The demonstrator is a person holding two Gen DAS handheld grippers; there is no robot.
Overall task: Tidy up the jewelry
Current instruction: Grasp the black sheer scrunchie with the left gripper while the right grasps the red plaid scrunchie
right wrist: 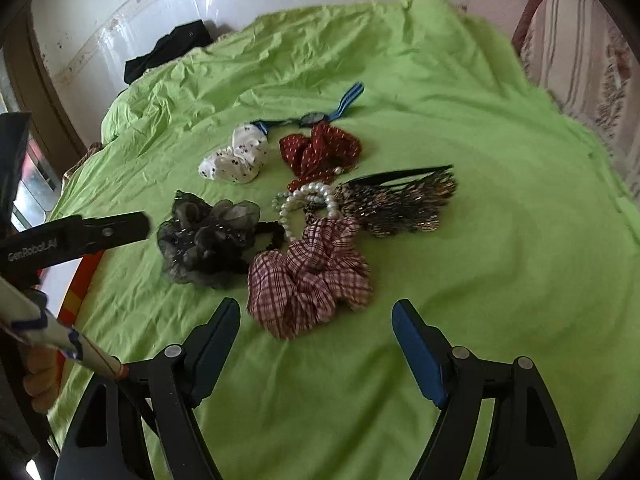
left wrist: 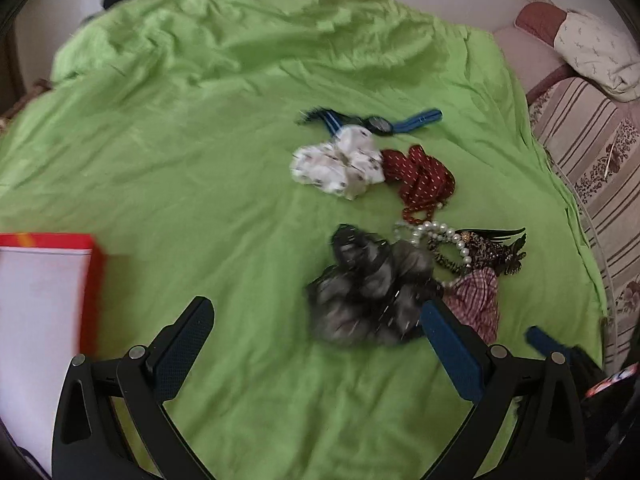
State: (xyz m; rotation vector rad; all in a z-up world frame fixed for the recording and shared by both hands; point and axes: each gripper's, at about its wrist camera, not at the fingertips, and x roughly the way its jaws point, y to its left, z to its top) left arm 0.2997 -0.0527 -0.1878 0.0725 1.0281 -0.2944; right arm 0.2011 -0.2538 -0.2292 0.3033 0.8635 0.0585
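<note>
A pile of accessories lies on a green sheet [left wrist: 200, 160]. A grey-black sheer scrunchie [left wrist: 368, 288] [right wrist: 208, 236] lies nearest my left gripper [left wrist: 316, 320], which is open and empty just before it. A red plaid scrunchie [right wrist: 308, 276] [left wrist: 476, 300] lies just ahead of my right gripper [right wrist: 316, 320], also open and empty. Behind are a pearl bracelet [right wrist: 308, 200] [left wrist: 440, 236], a dark beaded hair clip [right wrist: 400, 200] [left wrist: 492, 248], a red dotted scrunchie [right wrist: 320, 152] [left wrist: 420, 176], a white dotted scrunchie [right wrist: 236, 160] [left wrist: 340, 164] and a blue-strapped watch [right wrist: 312, 118] [left wrist: 380, 122].
A red and white box [left wrist: 48, 304] stands at the left, its edge showing in the right wrist view [right wrist: 80, 280]. A black garment [right wrist: 168, 50] lies at the far edge. A striped mattress [left wrist: 592, 160] and a pillow [left wrist: 596, 52] lie to the right. The left gripper's finger [right wrist: 80, 232] shows at left.
</note>
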